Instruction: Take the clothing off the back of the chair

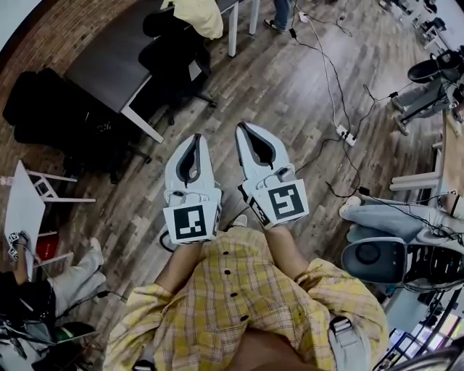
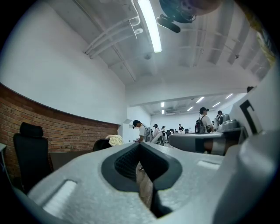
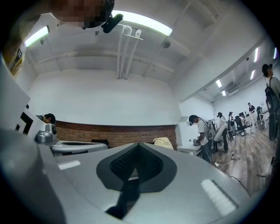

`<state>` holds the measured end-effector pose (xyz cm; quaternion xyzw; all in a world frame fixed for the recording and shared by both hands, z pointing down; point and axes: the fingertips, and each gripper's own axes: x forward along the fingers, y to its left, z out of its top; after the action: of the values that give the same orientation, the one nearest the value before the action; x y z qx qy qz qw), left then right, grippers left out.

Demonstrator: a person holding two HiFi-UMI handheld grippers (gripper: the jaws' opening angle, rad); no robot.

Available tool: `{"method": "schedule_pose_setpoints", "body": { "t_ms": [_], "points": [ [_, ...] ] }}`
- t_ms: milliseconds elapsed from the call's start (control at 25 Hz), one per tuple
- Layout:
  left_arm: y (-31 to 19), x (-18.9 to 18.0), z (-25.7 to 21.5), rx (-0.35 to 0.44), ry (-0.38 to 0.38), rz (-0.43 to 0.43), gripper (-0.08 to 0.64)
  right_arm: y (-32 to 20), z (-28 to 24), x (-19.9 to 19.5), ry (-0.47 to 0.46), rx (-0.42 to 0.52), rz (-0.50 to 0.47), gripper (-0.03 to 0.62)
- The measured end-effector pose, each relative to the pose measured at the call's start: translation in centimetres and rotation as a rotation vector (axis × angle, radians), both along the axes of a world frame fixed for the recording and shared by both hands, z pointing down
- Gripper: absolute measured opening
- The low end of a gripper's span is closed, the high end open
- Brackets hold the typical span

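Note:
A pale yellow piece of clothing (image 1: 199, 14) hangs over the back of a black office chair (image 1: 174, 51) at the top of the head view, beside a dark table. It also shows far off as the clothing (image 2: 115, 140) in the left gripper view and the clothing (image 3: 164, 143) in the right gripper view. My left gripper (image 1: 194, 138) and right gripper (image 1: 241, 127) are held side by side in front of me, well short of the chair. Both point roughly level toward it. Each has its jaw tips together with nothing between them.
The dark table (image 1: 109, 65) with white legs stands left of the chair, and black chairs and bags (image 1: 51, 109) lie further left. Cables and a power strip (image 1: 344, 134) run over the wooden floor to the right. A person (image 2: 139, 130) stands at a desk beyond the chair.

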<state>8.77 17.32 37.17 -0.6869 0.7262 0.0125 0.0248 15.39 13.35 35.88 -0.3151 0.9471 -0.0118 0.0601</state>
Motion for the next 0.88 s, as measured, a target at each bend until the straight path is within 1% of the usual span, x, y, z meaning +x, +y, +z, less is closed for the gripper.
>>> {"method": "schedule_pose_setpoints", "body": {
  "t_ms": [240, 320, 480, 640, 880],
  "points": [
    [-4.4, -3.4, 0.2, 0.002, 0.012, 0.001, 0.0, -4.3, 0.5, -3.8, 0.004, -0.019, -0.028, 0.003],
    [-6.4, -4.9, 0.3, -0.001, 0.02, 0.005, 0.0, -5.9, 0.3, -5.5, 0.006, -0.014, -0.035, 0.003],
    [-11.4, -8.9, 0.1, 0.011, 0.029, 0.01, 0.0, -10.8, 0.0, -9.9, 0.011, -0.012, -0.046, 0.003],
    [-15.6, -12.6, -1.0, 0.01, 0.037, 0.02, 0.0, -14.7, -1.6, -13.2, 0.008, -0.001, -0.032, 0.003],
    [-19.8, -17.2, -3.0, 0.01, 0.042, 0.041, 0.0, -18.5, -4.3, -17.8, 0.0, 0.024, -0.004, 0.003]
  ]
}}
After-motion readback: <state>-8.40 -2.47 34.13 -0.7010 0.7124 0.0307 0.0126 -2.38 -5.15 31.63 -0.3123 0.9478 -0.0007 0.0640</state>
